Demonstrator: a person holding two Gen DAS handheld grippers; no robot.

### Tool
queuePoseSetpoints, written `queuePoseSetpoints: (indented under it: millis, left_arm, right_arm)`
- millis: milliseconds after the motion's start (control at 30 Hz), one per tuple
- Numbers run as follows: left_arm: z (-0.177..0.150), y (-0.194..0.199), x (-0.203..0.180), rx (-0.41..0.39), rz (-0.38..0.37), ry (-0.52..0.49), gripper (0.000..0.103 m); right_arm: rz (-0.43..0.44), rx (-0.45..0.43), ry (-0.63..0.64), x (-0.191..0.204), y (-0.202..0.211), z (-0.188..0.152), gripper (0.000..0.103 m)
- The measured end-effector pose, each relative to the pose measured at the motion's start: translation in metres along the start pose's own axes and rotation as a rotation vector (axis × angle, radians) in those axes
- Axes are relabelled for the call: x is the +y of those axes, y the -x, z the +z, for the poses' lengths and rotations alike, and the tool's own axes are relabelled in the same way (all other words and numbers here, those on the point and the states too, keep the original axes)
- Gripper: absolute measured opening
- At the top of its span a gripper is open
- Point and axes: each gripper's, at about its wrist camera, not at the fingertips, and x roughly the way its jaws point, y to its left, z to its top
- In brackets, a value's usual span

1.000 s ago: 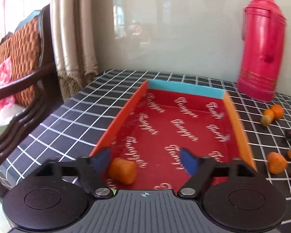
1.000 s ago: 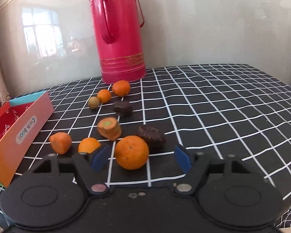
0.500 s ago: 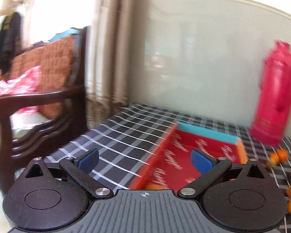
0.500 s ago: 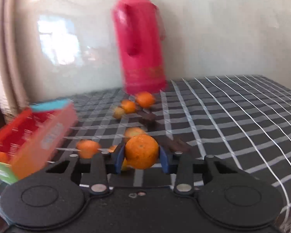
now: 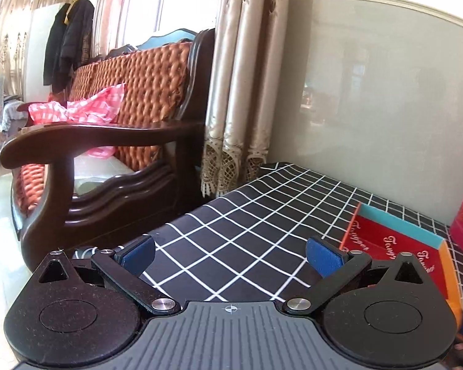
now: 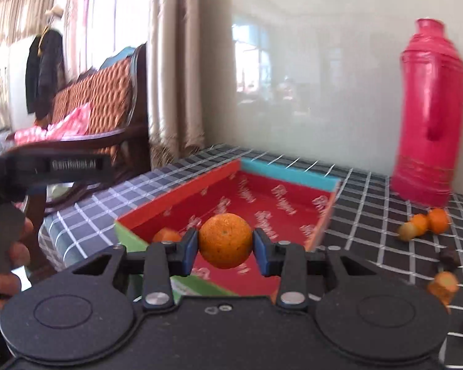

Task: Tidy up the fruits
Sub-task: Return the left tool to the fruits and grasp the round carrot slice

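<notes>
My right gripper [image 6: 225,243] is shut on a round orange [image 6: 225,241] and holds it above the near end of the red tray [image 6: 182,192]. An orange piece [image 6: 165,235] lies in the tray's near left corner. Several loose fruits lie on the table to the right: small orange ones [image 6: 429,220], a dark one [image 6: 447,259] and a carrot-like piece [image 6: 443,283]. My left gripper [image 5: 230,254] is open and empty over the checked tablecloth, left of the tray [image 5: 401,240]. It also shows at the left in the right wrist view [image 6: 9,203].
A red thermos [image 6: 429,117] stands at the back right by the wall. A wooden sofa [image 5: 114,141] and a curtain [image 5: 240,92] stand beyond the table's left edge [image 5: 182,215]. The black checked tablecloth [image 5: 262,231] covers the table.
My right gripper closed on the round orange, lifted it and carried it left over the tray. My left gripper left the tray, swung left and stayed open.
</notes>
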Motion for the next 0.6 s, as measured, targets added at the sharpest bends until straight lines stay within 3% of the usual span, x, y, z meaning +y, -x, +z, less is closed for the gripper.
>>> queuePoseSetpoints:
  millis: [133,200,233,300,500,600]
  left_arm:
    - [0.000,-0.002,0.004,0.004,0.011,-0.011,0.103]
    - [0.000,-0.003,0.004,0.005,0.016,-0.011,0.103]
    - [0.000,-0.003,0.004,0.007,0.015,-0.008,0.103]
    - [-0.001,-0.002,0.002,0.010,0.010,-0.007,0.103]
    - [-0.005,0.017,-0.031,-0.052,-0.078,-0.082,0.103]
    - [-0.009,0.032,-0.056,-0.092,-0.168,-0.128,0.103]
  right_arm:
    - [0.007,-0.013,0.007,0.004,0.003,0.002,0.037]
    - [0.005,-0.040,0.008,0.005,0.009,0.002,0.056]
    - [-0.002,-0.059,0.006,0.002,0.014,0.001,0.073]
    - [-0.028,-0.101,0.005,-0.002,0.024,0.001,0.075]
    - [-0.260,-0.209,-0.036,-0.037,0.063,-0.001,0.084]
    - [-0.415,-0.236,-0.092,-0.066,0.081,-0.004,0.098]
